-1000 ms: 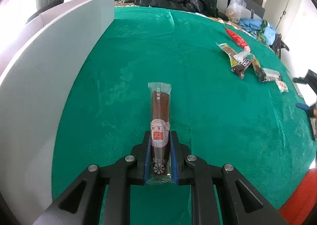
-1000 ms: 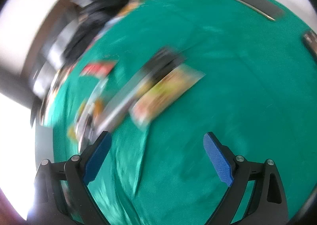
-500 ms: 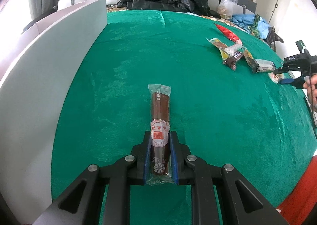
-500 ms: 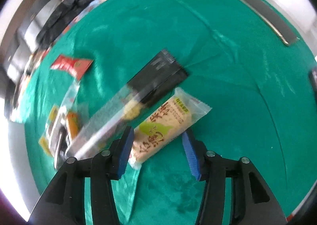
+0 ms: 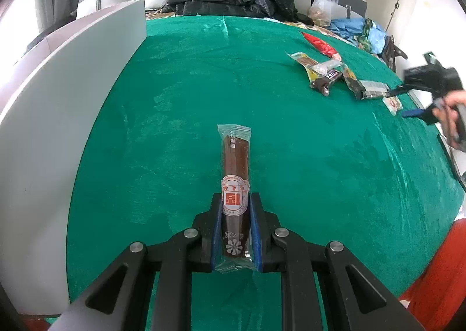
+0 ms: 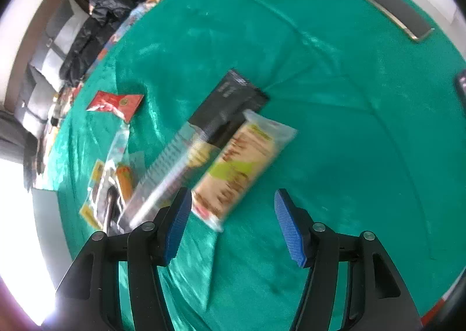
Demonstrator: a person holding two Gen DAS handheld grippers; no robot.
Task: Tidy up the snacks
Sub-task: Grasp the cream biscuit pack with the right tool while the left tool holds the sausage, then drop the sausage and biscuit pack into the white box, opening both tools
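My left gripper (image 5: 235,232) is shut on the near end of a brown sausage stick (image 5: 235,162) in a clear wrapper with a red and white label. The stick points away over the green tablecloth (image 5: 180,115). In the right wrist view my right gripper (image 6: 233,214) has its jaws opening. The near end of a yellow-green cracker packet (image 6: 241,167) lies between the blue pads (image 6: 287,223), and neither pad presses on it. A long black and clear packet (image 6: 209,133) lies against its left side. The right gripper (image 5: 400,103) also shows far right in the left wrist view, held by a hand (image 5: 454,98).
A white board (image 5: 58,103) stands along the table's left side. Several small snack packets (image 5: 329,74) lie at the far right, among them a red packet (image 6: 116,102). A grey flat strip (image 6: 384,7) lies near the far edge. Dark coats (image 5: 233,1) are heaped behind the table.
The right gripper closed in around the cracker packet, then spread its jaws wider again. It came into the left wrist view at the right. The left gripper kept its hold on the sausage stick.
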